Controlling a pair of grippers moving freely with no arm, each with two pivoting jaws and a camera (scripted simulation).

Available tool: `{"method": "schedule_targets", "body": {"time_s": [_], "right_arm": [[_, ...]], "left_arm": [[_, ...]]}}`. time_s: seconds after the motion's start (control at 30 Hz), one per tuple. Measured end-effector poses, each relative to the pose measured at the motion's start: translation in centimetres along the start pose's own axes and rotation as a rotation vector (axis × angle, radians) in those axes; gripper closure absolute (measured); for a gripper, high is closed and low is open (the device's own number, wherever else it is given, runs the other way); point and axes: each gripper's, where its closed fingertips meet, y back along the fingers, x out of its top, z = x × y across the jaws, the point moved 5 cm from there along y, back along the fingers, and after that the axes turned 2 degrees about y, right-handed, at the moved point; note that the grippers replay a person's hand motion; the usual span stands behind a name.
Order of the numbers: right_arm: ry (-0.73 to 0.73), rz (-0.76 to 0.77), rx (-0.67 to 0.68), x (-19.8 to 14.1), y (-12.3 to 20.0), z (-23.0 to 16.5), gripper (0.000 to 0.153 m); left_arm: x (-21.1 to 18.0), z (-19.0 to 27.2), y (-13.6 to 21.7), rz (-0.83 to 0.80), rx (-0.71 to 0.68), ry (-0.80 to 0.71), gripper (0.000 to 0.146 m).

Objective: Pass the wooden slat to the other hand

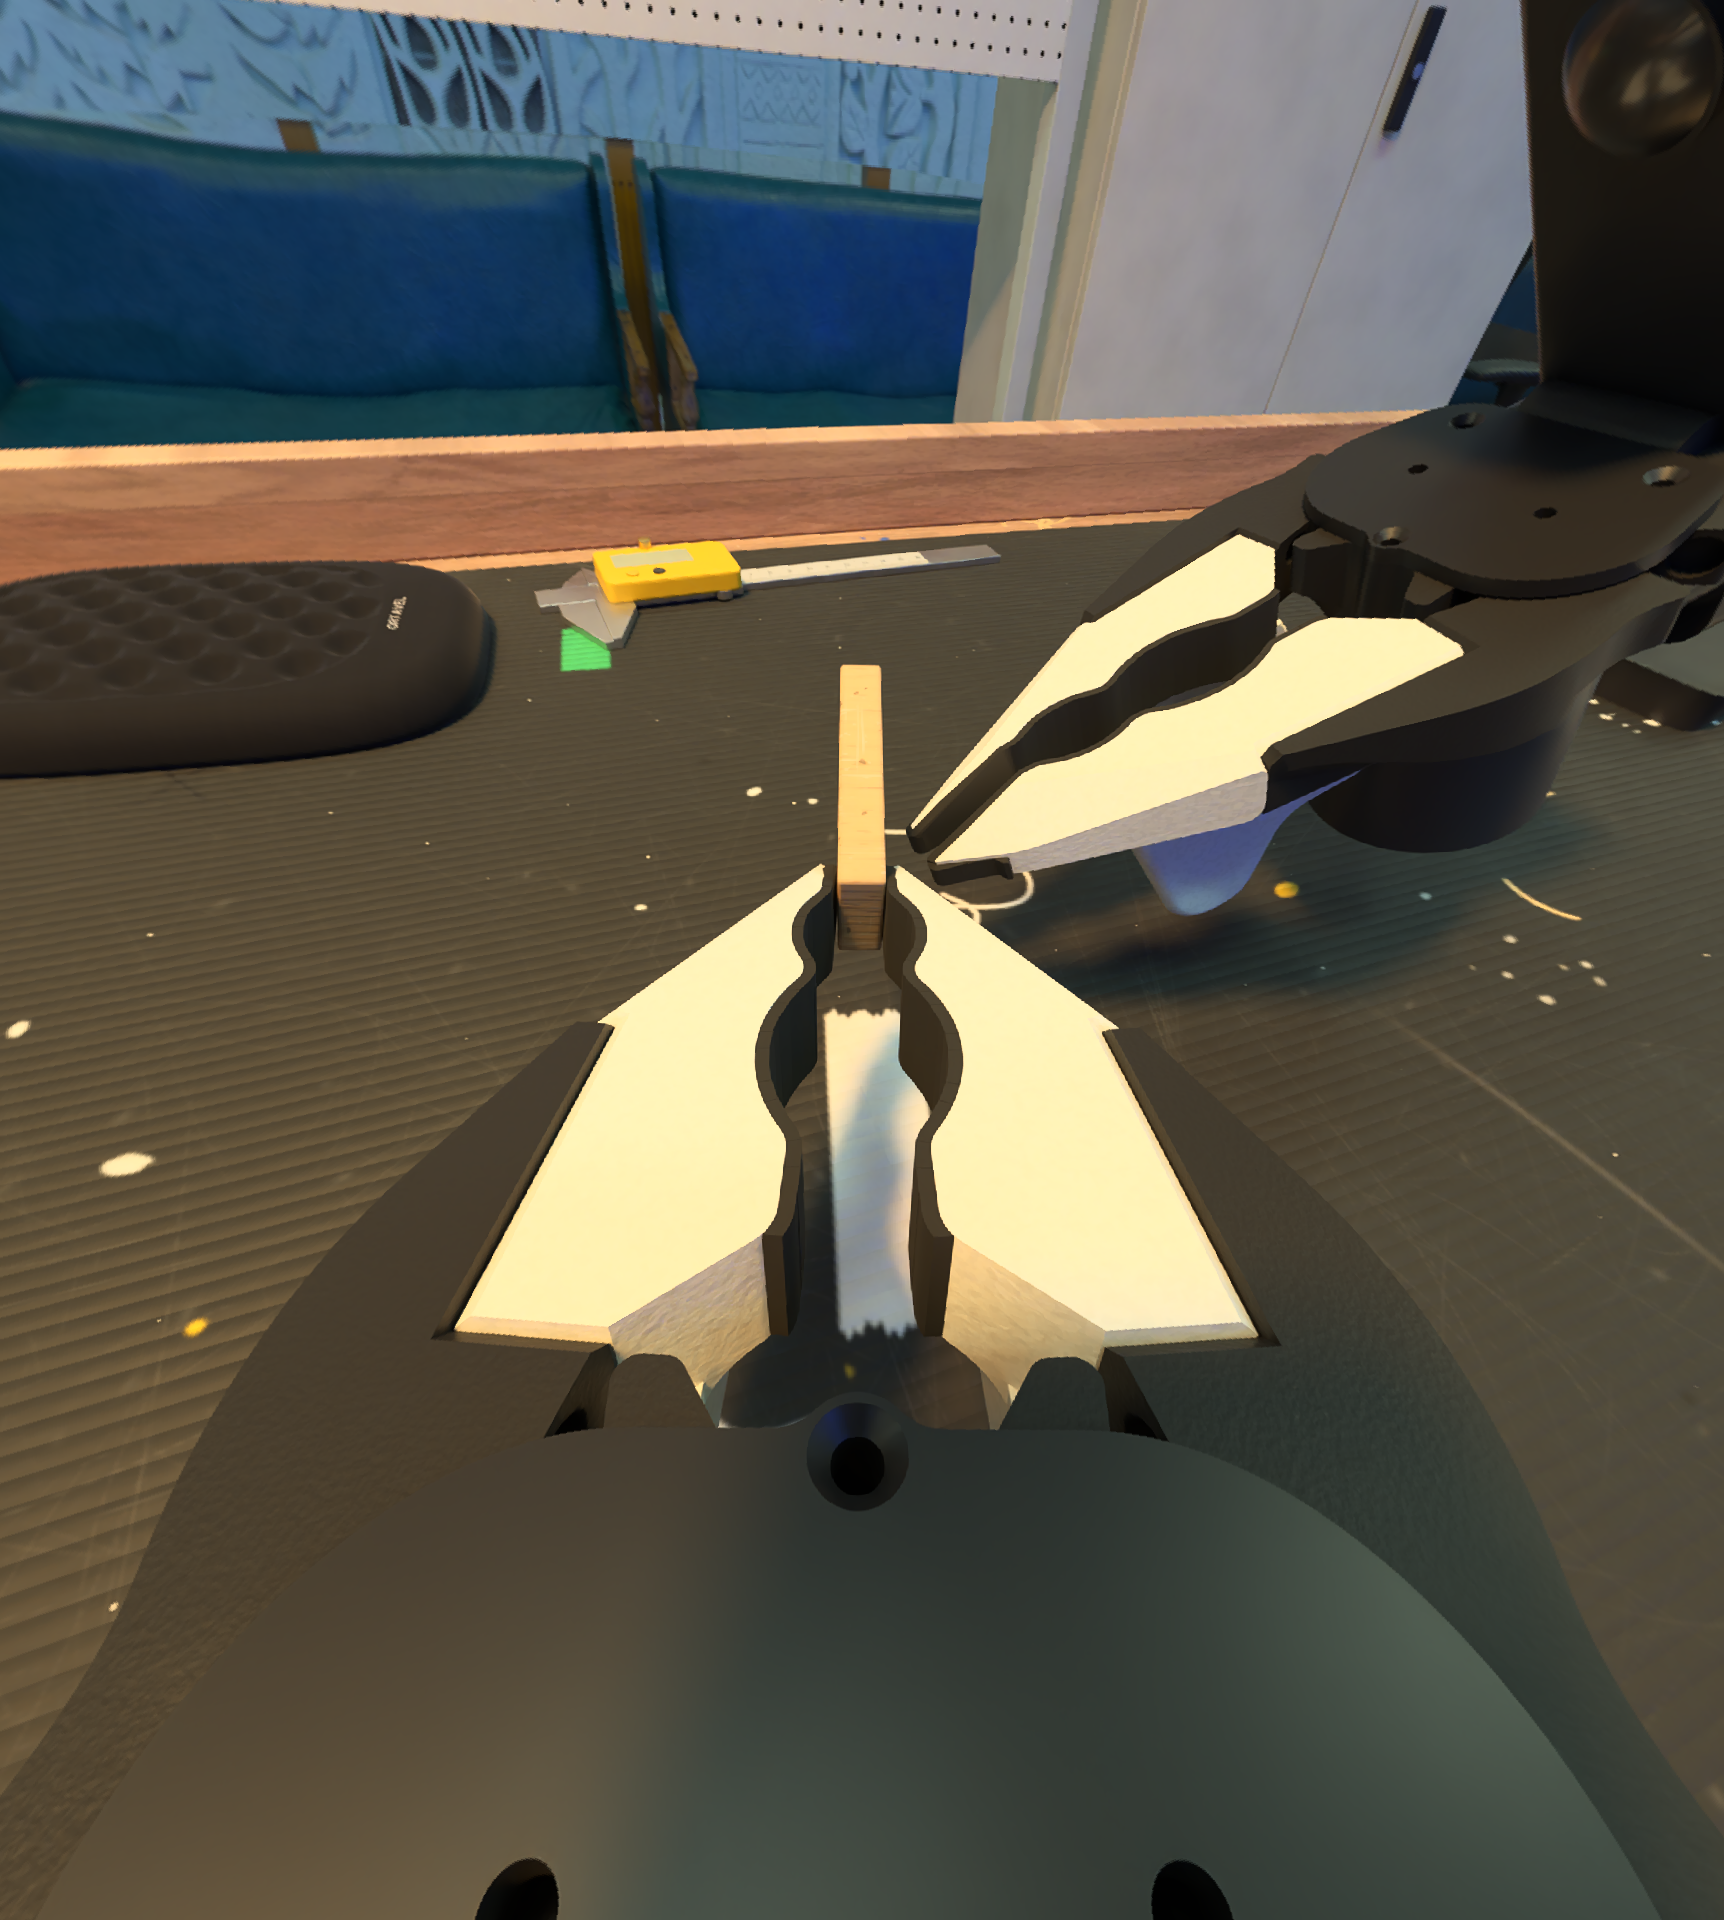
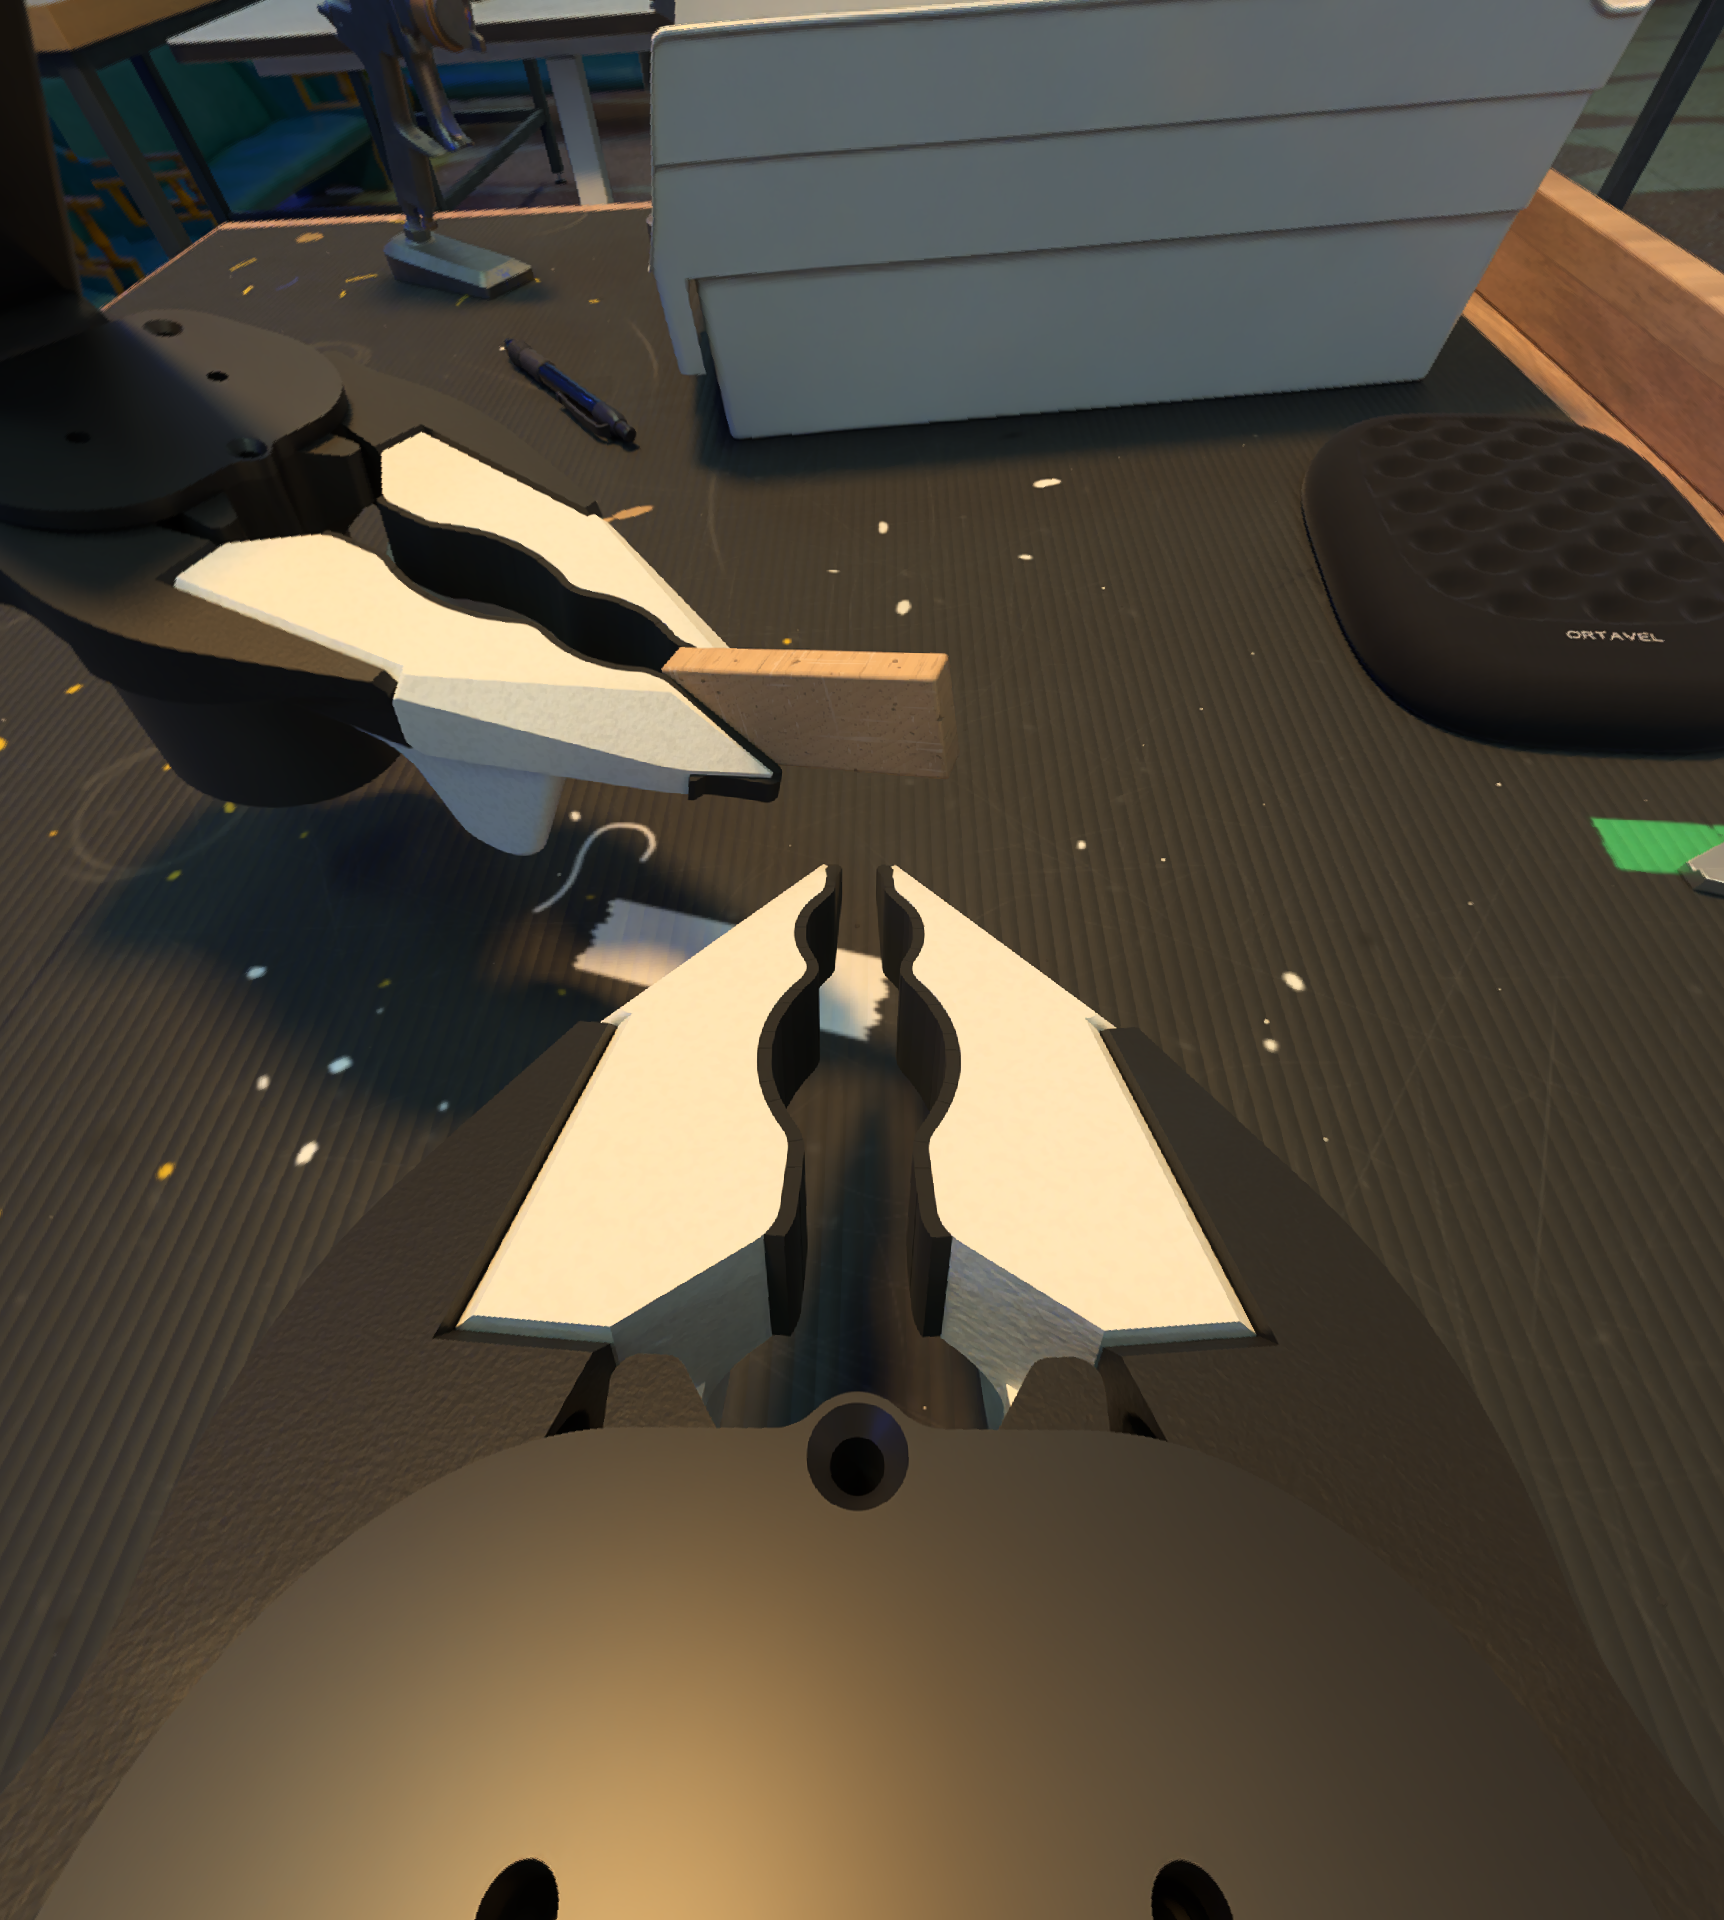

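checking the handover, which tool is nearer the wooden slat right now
Left. The left tool is shut on the near end of the wooden slat, holding it on edge above the mat. The right tool is beside it, tips nearly closed and short of the slat's free end, not touching.

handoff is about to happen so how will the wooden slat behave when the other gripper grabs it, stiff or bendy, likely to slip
The wooden slat juts straight past the left gripper without sagging, so it is probably stiff. It looks thin and short, so likely light. Its flat faces should suit the right gripper, though only one end is clamped, so it may pivot if nudged.
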Motion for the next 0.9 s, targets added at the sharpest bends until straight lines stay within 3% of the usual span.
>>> {"method": "schedule_targets", "body": {"time_s": [0.27,0.67,0.8,0.9], "right_arm": [[-0.078,0.024,0.028,0.07,0.19,0.11,0.146],[-0.004,0.046,-0.047,0.27,0.40,0.01,0.146],[-0.014,0.052,-0.049,0.27,0.45,0.03,0.146],[-0.034,0.064,-0.033,0.37,0.51,0.03,0.146]], "left_arm": [[0.09,0.47,-0.06,0.027,0.055,-0.180,0.138],[0.29,0.07,-0.36,0.047,-0.004,0.228,0.138],[0.34,0.19,-0.44,0.055,0.014,0.202,0.139],[0.53,0.29,-0.36,0.064,0.027,0.081,0.139]]}}
